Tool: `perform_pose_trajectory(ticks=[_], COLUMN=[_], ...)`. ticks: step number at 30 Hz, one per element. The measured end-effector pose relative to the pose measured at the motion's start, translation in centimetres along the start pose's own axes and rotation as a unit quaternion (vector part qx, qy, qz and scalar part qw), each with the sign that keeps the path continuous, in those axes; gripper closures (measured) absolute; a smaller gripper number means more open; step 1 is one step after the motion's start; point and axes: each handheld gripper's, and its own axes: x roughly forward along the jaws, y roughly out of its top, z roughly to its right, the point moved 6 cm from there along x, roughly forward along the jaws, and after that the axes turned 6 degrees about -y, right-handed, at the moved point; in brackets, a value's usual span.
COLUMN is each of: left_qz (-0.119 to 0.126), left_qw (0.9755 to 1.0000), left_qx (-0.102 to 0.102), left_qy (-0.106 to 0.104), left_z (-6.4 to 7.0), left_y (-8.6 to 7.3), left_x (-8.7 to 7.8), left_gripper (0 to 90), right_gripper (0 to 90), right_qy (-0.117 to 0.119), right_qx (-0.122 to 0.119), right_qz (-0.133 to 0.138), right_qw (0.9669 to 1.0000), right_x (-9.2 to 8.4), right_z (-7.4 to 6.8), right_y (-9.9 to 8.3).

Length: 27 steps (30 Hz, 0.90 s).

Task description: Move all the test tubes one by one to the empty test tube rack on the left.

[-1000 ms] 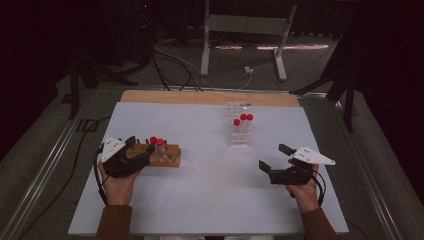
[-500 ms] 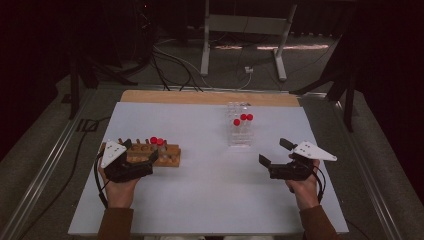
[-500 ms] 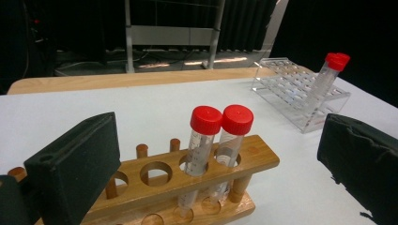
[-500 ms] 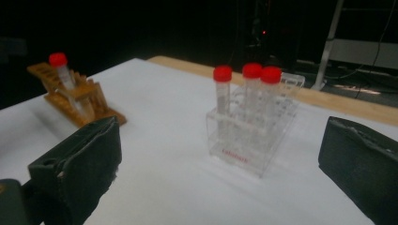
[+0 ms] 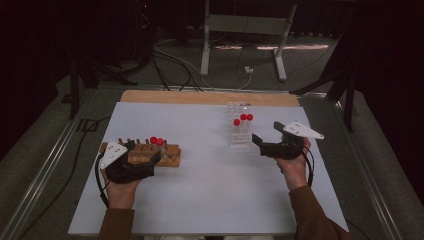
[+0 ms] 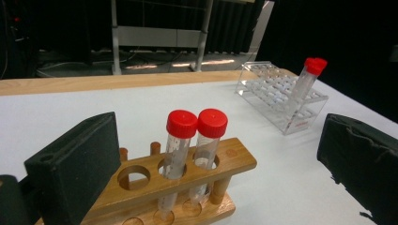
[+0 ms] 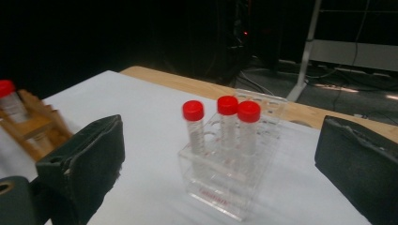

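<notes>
Red-capped tubes are waiting in two racks while both grippers are hovering with jaws spread wide and empty.

Two capped tubes (image 6: 195, 145) are standing side by side in the wooden rack (image 5: 165, 154) near the table's (image 5: 200, 200) left edge, and the left gripper (image 5: 145, 159) is poised just in front of them. Three more are sitting in the clear rack (image 5: 239, 135) toward the far edge, with the right gripper (image 5: 260, 142) just beside it. For a clean pick (the two tubes are almost touching), the left jaws should be closing around one tube just under its cap, then lifting straight up so the neighbour is not disturbed.
</notes>
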Motion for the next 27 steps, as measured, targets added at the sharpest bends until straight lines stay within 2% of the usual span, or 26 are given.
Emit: perform_pose_trajectory(ticks=[5, 17, 21, 27], left_qz=[-0.002, 0.004, 0.011, 0.016], left_qw=[1.0000, 1.0000, 0.9999, 0.9997], left_qx=[0.006, -0.005, -0.011, -0.016], left_qy=[0.003, 0.005, 0.004, 0.004], left_z=[0.1, -0.1, -0.2, -0.3], left_y=[0.1, 0.3, 0.6, 0.8], left_x=[-0.1, -0.3, -0.7, -1.0], left_gripper=[0.6, 0.6, 0.6, 0.6], right_gripper=[7.7, 39.0, 47.1, 63.3], right_qy=[-0.012, -0.040, -0.050, -0.068], right_qx=[0.006, 0.005, -0.004, 0.011], right_qz=[-0.011, -0.019, -0.023, -0.042], right_qw=[0.9998, 0.9990, 0.9985, 0.9967], right_x=[1.7, 4.7, 5.8, 7.2], right_z=[0.6, 1.2, 1.1, 1.7], right_y=[0.0, -1.1, -1.5, -2.6])
